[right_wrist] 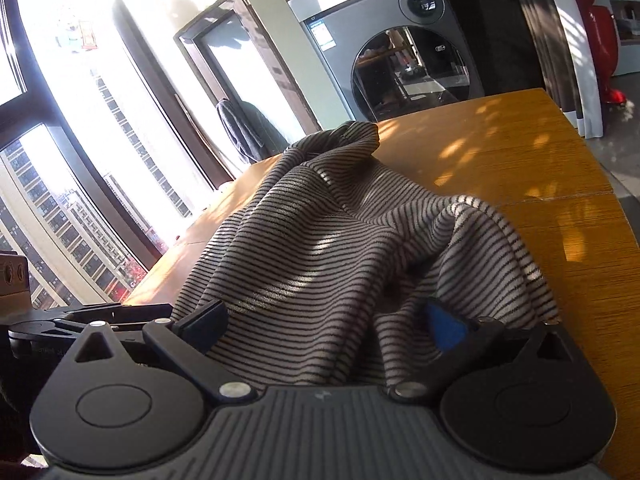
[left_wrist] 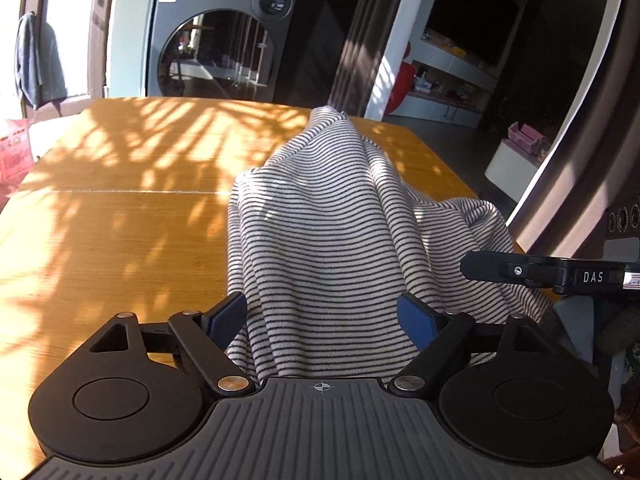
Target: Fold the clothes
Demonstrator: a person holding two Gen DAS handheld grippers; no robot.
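The striped shirt [left_wrist: 328,232] lies bunched on the wooden desk [left_wrist: 120,216], toward its near right part, and both tools sit at its near edge. It looks like the garment is being gathered by that edge so it can be spread or drawn flat before any fold, though that is only my reading of the hold.

The left hand-held gripper [left_wrist: 322,318] has its two blue pads spread wide, with cloth running between them and down under the tool's body. The pads stand apart from each other, so the fabric lies loose in the gap rather than pinched. The right hand-held gripper [right_wrist: 326,320] is much the same: fingers splayed, striped cloth heaped between them, nothing clamped as far as I can see. From the left tool's view the right one's black finger [left_wrist: 520,272] reaches in just beside the shirt's right edge.

The shirt is a soft, slightly fuzzy knit with thin dark stripes on a pale ground. It slumps in loose ridges, with a peak at the far end and a rolled fold [right_wrist: 488,224] on the right. Cloth this limp will sag and slip rather than keep a crease.

The desk is warm orange wood with a fine grain, a thin seam across it and a rounded far edge, dappled with leafy sunlight. Beyond its far side stands a grey washing machine [left_wrist: 224,40] with a round glass door. A dark towel [left_wrist: 34,60] hangs at the far left, by tall bright windows [right_wrist: 80,140].
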